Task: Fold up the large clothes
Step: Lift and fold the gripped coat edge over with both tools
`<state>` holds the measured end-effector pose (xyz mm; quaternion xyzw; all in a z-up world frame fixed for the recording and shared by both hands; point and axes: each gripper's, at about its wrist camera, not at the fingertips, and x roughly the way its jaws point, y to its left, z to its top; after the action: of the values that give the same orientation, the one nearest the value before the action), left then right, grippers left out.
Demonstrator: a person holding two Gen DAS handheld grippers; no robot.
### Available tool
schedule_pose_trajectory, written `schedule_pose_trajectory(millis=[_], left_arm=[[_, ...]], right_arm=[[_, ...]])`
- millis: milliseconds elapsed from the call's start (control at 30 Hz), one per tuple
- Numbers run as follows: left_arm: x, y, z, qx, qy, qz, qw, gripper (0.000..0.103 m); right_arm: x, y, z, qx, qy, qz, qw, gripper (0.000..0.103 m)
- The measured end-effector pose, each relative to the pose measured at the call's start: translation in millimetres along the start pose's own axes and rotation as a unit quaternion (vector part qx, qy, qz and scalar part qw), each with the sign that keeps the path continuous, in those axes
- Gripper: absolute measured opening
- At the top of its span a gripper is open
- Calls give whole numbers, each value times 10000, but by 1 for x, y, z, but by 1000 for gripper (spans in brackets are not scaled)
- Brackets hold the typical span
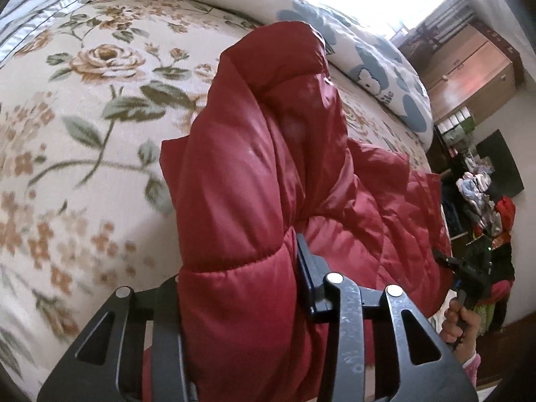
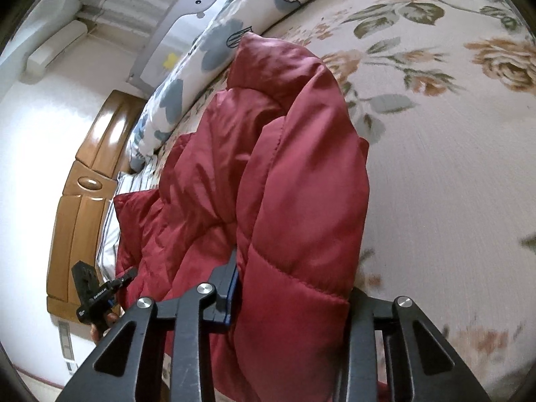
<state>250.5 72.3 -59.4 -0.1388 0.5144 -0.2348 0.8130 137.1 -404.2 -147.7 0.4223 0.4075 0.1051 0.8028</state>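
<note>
A red quilted puffer jacket [image 1: 254, 174] lies bunched on the floral bedspread [image 1: 83, 134]. My left gripper [image 1: 241, 288] is shut on a thick padded fold of the jacket, which fills the gap between the fingers and hides the left one. In the right wrist view my right gripper [image 2: 294, 288] is shut on another padded fold of the same jacket [image 2: 294, 174]. Each gripper shows small in the other's view: the right one [image 1: 469, 268] at the jacket's far edge, the left one [image 2: 97, 294] likewise.
A white duvet with blue animal prints [image 1: 351, 40] lies along the far side of the bed. A wooden headboard [image 2: 83, 201] stands past the jacket in the right wrist view. A wooden dresser [image 1: 469, 67] and a pile of clothes [image 1: 485, 201] stand beyond the bed.
</note>
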Motion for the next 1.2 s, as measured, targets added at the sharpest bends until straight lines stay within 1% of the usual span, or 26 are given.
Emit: schedule_pose_trajectory(millis=[300, 500, 700, 800, 1033, 1200], left_arm=[[-33, 1, -44, -7, 16, -109, 9999, 37], [-48, 3, -63, -25, 51, -137, 9999, 37], [-60, 4, -77, -29, 111, -166, 9998, 37], [-63, 6, -82, -72, 141, -182, 9997, 37], [-65, 15, -93, -152, 163, -227, 9995, 37], [-53, 20, -96, -75, 194, -82, 9997, 38]], right_arm=[[-20, 2, -40, -78, 98, 51, 9999, 34], [-28, 1, -59, -35, 137, 109, 9998, 34], [-32, -1, -70, 59, 142, 166, 9997, 34], [-35, -2, -80, 95, 151, 196, 9996, 34], [-38, -4, -89, 177, 166, 242, 9994, 34], [-27, -11, -85, 212, 159, 103, 9996, 36]])
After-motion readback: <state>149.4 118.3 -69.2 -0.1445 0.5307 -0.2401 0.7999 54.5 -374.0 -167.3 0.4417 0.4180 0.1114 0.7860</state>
